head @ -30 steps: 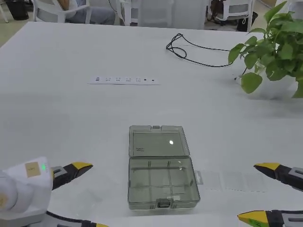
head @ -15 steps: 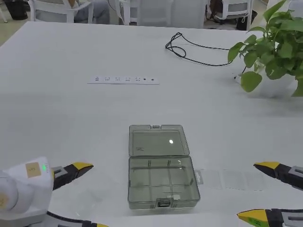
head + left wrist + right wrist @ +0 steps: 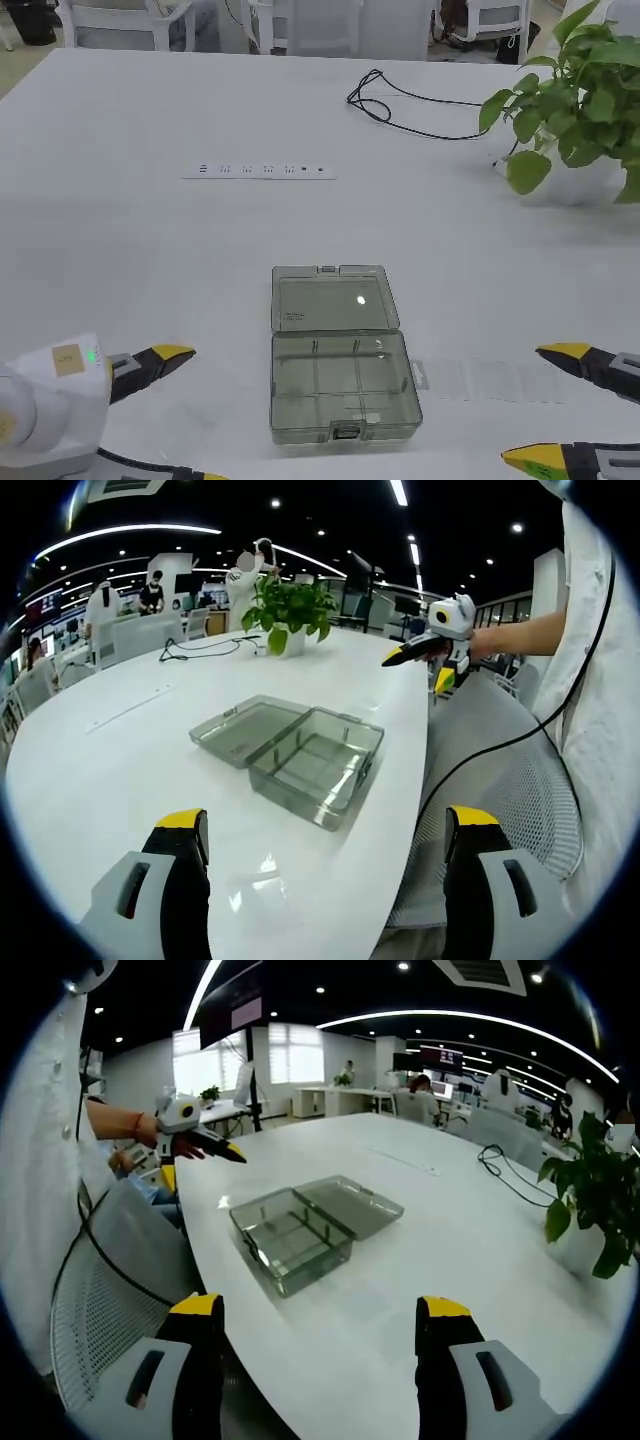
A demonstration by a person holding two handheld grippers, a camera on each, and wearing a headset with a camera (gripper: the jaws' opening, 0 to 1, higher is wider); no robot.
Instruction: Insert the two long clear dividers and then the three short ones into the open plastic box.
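Sitting in the lower centre of the head view, the open plastic box point(image 3: 340, 390) rests on the white table point(image 3: 150, 250), its lid folded back flat toward the top of the frame. Faint lines cross its tray, but I cannot tell whether they are slot ribs or seated dividers. Just right of the box, pale clear dividers point(image 3: 485, 381) lie flat on the table, so I judge that most or all of the inserting is yet to do, beginning with the two long ones. My left gripper point(image 3: 195, 415) at lower left and my right gripper point(image 3: 528, 404) at lower right both have their jaws spread wide, holding nothing, each well apart from the box.
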